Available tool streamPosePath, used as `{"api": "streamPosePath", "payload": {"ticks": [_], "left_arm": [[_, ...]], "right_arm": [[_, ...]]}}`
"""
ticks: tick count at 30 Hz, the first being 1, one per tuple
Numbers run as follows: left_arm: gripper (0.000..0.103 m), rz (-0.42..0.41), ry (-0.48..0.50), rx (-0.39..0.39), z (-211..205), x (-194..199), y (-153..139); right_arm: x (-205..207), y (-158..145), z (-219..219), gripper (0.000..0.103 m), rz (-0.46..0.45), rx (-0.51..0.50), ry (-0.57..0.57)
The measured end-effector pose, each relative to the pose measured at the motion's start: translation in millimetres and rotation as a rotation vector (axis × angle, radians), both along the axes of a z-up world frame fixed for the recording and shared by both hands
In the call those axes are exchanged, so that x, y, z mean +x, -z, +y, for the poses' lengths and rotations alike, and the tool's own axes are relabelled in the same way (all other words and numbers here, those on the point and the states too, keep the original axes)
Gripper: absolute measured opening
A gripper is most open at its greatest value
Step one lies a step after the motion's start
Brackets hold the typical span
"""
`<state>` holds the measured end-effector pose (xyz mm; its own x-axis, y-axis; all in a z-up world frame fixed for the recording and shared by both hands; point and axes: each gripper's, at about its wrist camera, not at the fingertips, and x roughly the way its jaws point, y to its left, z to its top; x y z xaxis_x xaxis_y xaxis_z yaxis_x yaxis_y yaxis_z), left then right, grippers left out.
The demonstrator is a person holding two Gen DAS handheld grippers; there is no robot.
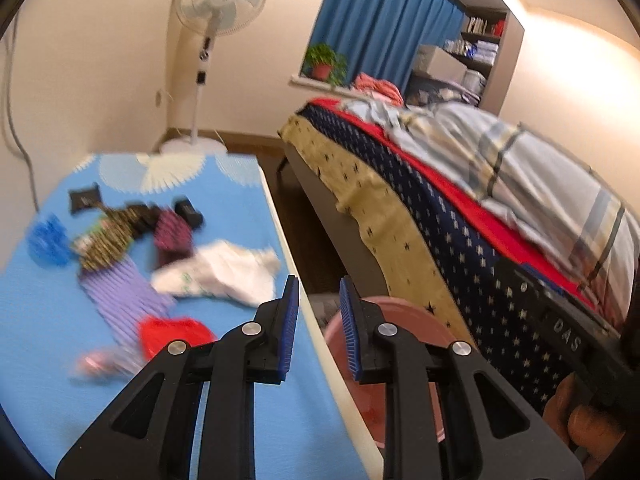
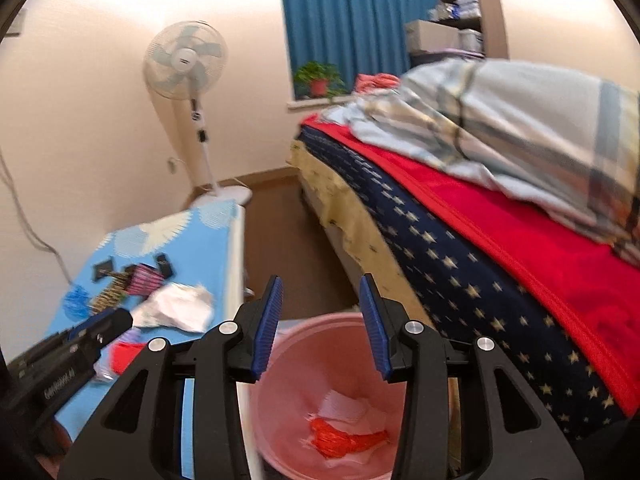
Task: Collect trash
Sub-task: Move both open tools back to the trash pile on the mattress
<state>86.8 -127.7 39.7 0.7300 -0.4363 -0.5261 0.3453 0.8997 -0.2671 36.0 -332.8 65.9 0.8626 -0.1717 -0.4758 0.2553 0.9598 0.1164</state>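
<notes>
Plainly, nothing is held between the blue pads of either tool. The right tool [image 2: 321, 322] is seen with its jaws parted and empty, poised above the pink bin [image 2: 280, 364] — the landmark for everything else. Inside the bin a white scrap [image 2: 344, 402] and a red-orange wrapper [image 2: 346, 440] are seen lying at the bottom.

The left tool [image 1: 319, 326] is likewise seen parted by a narrower gap, with nothing gripped; its tips are placed over the white edge of the counter, just left of the bin, whose rim [image 1: 384, 304] is glimpsed behind its right finger. In the right wrist view the same tool is seen as a dark body low over the counter [image 2: 200, 236], left of the bin.

On the counter's blue cloth, left of the bin, the remaining trash is spread: a crumpled white paper [image 1: 224, 272] nearest the bin, a red wrapper [image 1: 172, 334] beside it, a pinkish blurred piece [image 1: 96, 362] farther left, a purple ribbed sheet [image 1: 120, 296], striped dark packets [image 1: 108, 240], a magenta packet [image 1: 172, 232], a blue plastic piece [image 1: 48, 242] and two small black items [image 1: 84, 198] — all blurred.

Right of the bin, a bed [image 2: 460, 248] with starred navy, red and plaid covers is seen. Beyond the bin, a standing fan [image 2: 186, 60], a blue curtain [image 2: 352, 12] and a potted plant [image 2: 318, 78] are set against the far wall.
</notes>
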Motion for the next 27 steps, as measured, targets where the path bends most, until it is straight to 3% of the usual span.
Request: {"api": "streamPosePath", "payload": {"ticks": [7,14,18,21,27], "left_arm": [[0.021,-0.068,-0.074,-0.017,66,26,-68],[0.021,-0.106,-0.147,0.088,139,57,-91],[0.021,-0.119,-0.179,0.137,170,73,-83],[0.021,-0.099,-0.196,0.131,189,90,-65],[0.021,-0.029,-0.213,0.093,213,112,-28]], "right_arm": [[22,-48,40,0.031,-0.057,0.032,-0.195],[66,-84,65,0.024,-0.081,0.051,-0.347],[97,-88,81,0.023,-0.064,0.057,-0.429],[123,-87,93,0.023,-0.055,0.062,-0.475],[171,-53,122,0.023,-0.025,0.036,-0.549]]}}
